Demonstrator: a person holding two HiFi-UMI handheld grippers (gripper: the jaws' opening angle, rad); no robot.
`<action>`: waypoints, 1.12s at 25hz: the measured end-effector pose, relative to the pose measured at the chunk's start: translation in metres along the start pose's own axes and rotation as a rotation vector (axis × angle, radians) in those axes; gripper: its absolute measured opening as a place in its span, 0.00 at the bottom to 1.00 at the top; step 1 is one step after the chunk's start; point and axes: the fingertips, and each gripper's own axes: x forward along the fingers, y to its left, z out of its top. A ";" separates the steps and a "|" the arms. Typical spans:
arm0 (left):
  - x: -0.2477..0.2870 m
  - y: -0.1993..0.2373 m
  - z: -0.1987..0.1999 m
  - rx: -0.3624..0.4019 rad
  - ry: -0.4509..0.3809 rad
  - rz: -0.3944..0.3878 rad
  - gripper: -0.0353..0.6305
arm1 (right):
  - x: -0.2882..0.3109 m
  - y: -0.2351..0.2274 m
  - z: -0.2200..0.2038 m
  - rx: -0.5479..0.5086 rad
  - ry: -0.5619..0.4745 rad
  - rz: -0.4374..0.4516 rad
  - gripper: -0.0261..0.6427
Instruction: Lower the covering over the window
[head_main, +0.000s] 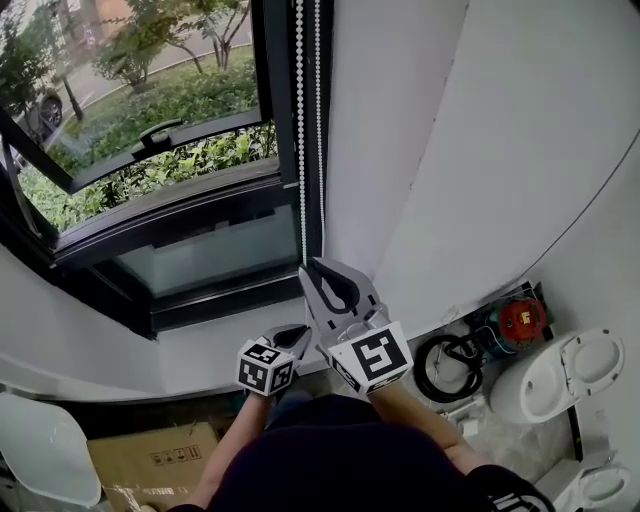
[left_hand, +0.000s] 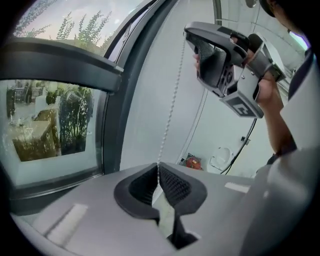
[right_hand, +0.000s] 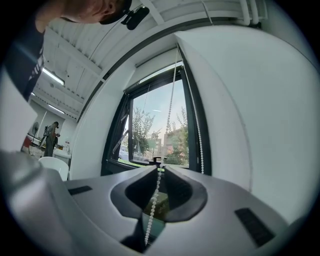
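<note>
Head view: a white beaded pull cord (head_main: 302, 130) hangs down the black metal window frame (head_main: 275, 100), next to a white wall.
Right gripper (head_main: 320, 268): jaws pressed together on the cord, the higher of the two grips.
Left gripper (head_main: 298, 332): just below, jaws pinched on the same cord.
Window: the sash is tilted open, with green shrubs outside.

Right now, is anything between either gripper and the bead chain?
Nothing visible stands between them. The left gripper and the right gripper are both shut on the bead chain, the right one higher up.
</note>
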 end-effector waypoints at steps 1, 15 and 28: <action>0.002 0.000 -0.005 -0.004 0.013 0.000 0.09 | 0.000 0.001 0.000 0.001 0.003 0.002 0.06; 0.018 0.010 -0.033 -0.005 0.087 -0.005 0.09 | 0.001 0.001 0.002 -0.002 -0.009 -0.003 0.06; 0.002 0.008 -0.016 -0.043 -0.093 -0.102 0.09 | 0.013 -0.002 -0.005 0.003 0.012 -0.023 0.06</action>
